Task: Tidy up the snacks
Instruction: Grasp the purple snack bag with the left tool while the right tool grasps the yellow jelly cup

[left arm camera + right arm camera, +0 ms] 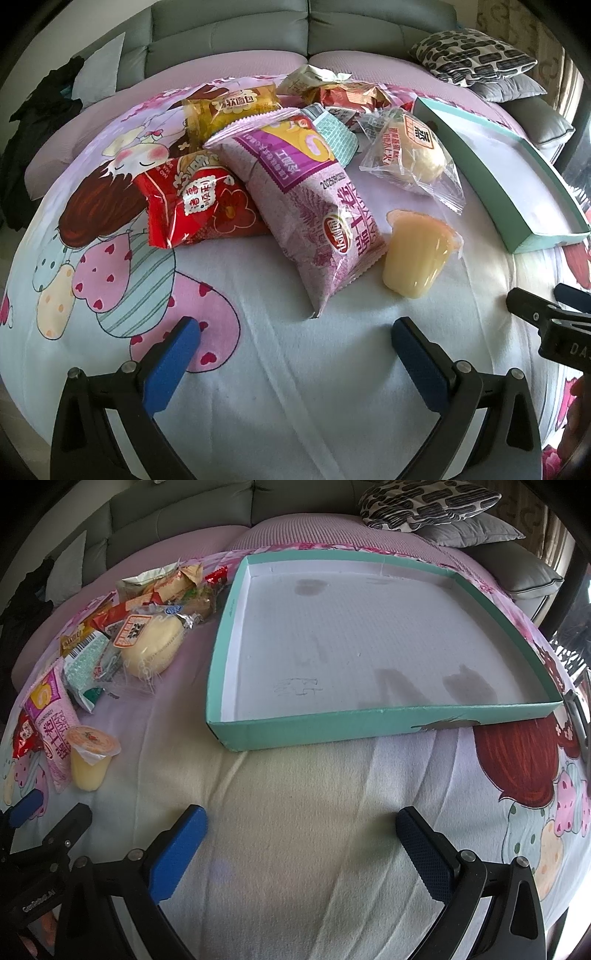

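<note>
Both the left gripper [295,350] and right gripper [301,840] hover with fingers spread wide and empty above the cartoon-printed bedsheet [295,794], the heap of wrapped snacks [295,162] lying left of the shallow teal cardboard box [369,727].

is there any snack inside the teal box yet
No, the teal box shows only its bare white floor, while the snacks lie on the sheet beside it.

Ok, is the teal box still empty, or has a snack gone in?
Empty. The teal box shows only its bare white floor with a few marks; the jelly cup and packets lie outside it.
</note>
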`<state>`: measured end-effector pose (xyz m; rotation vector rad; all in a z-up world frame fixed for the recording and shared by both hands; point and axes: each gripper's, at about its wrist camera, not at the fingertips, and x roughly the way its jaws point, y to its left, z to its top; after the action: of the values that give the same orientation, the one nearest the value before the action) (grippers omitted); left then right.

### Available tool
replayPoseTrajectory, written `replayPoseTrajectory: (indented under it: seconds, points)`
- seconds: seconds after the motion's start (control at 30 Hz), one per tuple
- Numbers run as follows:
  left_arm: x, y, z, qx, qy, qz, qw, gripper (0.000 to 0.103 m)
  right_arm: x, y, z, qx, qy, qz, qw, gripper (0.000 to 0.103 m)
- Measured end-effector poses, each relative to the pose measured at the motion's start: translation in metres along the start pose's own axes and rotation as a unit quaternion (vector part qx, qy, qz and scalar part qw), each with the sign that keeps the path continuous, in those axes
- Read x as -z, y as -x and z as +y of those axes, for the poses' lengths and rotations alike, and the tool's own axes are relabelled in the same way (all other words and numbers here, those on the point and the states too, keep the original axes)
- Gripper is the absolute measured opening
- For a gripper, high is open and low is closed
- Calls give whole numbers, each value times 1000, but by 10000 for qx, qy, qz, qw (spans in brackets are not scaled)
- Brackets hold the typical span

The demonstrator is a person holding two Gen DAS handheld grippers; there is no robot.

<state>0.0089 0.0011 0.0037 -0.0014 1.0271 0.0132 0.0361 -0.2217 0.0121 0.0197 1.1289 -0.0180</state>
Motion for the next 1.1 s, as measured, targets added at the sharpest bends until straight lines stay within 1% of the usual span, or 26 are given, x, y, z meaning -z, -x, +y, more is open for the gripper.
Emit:
replayPoseTrajectory:
  seconds: [0.07,0.13,0.23,0.4,0.5,0.57,0.63,0.73,0.87,1.0,1.07,1.1]
  points:
    - [-1,5,0,26,-46,-4,10000,103,1,6,-2,29,-58,-124,9999,103]
    - [-2,14,0,57,-84,-108,9999,103,2,16,-3,102,-108,-345,9993,103]
    - [-9,27,2,117,-68,-182,9997,103,3,34,3,-151,-57,-647,9978,103]
    - [-16,42,11,225,100,-229,9994,103,3,64,27,-529,283,-1159,9914,103]
    - [-19,49,18,326,233,-288,9988,103,1,73,42,-831,456,-1292,9871,103]
    - [-21,54,27,391,397,-324,9979,103,1,74,54,-1019,539,-1269,9852,103]
    - [-21,55,33,350,529,-305,9975,102,-2,71,64,-1165,565,-1203,9843,103]
    - [-20,53,46,272,725,-287,9966,102,-1,65,77,-1146,714,-1117,9845,103]
    - [-17,47,64,377,1095,-192,9931,102,0,56,87,-1246,796,-972,9842,101]
    - [-20,43,73,483,1340,-195,9896,100,-3,42,95,-1352,785,-786,9846,96]
    - [-22,41,73,562,1378,-180,9887,100,-6,34,99,-1391,769,-709,9847,92]
    - [-24,39,72,599,1383,-163,9884,99,-6,31,99,-1427,746,-677,9846,89]
